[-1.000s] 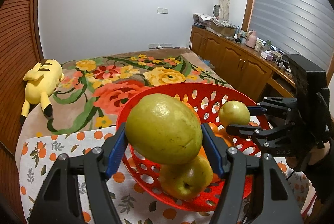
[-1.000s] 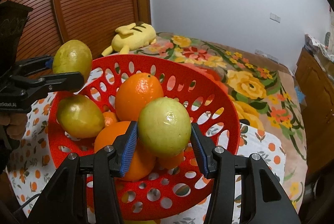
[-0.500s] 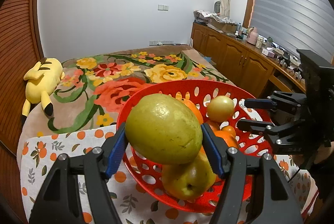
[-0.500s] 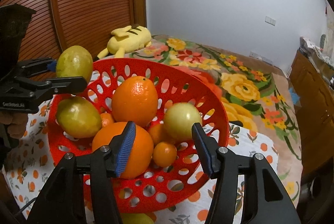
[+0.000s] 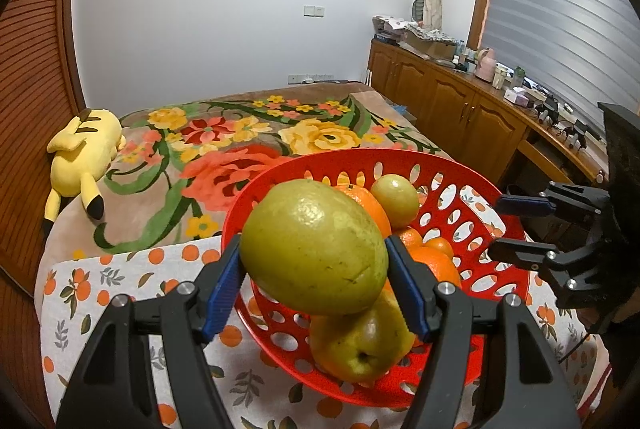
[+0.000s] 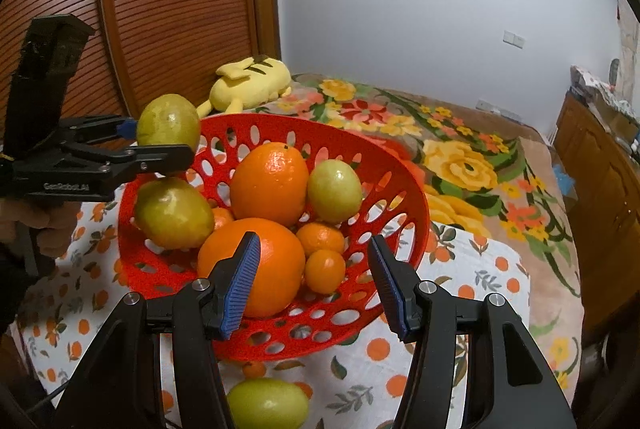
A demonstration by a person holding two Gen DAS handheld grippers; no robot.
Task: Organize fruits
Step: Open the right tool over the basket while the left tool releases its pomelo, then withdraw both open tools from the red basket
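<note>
My left gripper (image 5: 314, 269) is shut on a large yellow-green fruit (image 5: 314, 247), held just above the near rim of the red perforated basket (image 5: 400, 155). The right wrist view shows that same fruit (image 6: 168, 123) over the basket's left rim (image 6: 416, 197). Open and empty, my right gripper (image 6: 312, 249) hovers over the basket's front. Inside lie a small green fruit (image 6: 334, 191), two big oranges (image 6: 270, 183), small mandarins (image 6: 320, 237) and another yellow-green fruit (image 6: 172, 213). One more green fruit (image 6: 268, 403) lies on the cloth in front of the basket.
The basket stands on a white orange-print cloth (image 6: 480, 269) over a floral blanket. A yellow plush toy (image 5: 80, 157) lies at the far left. Wooden cabinets (image 5: 460, 109) run along the right wall, and a slatted wooden door (image 6: 160, 9) is behind the bed.
The right gripper opened and let go of the small green fruit, which now rests in the basket beside the big orange. That gripper drew back a little. The left gripper held still.
</note>
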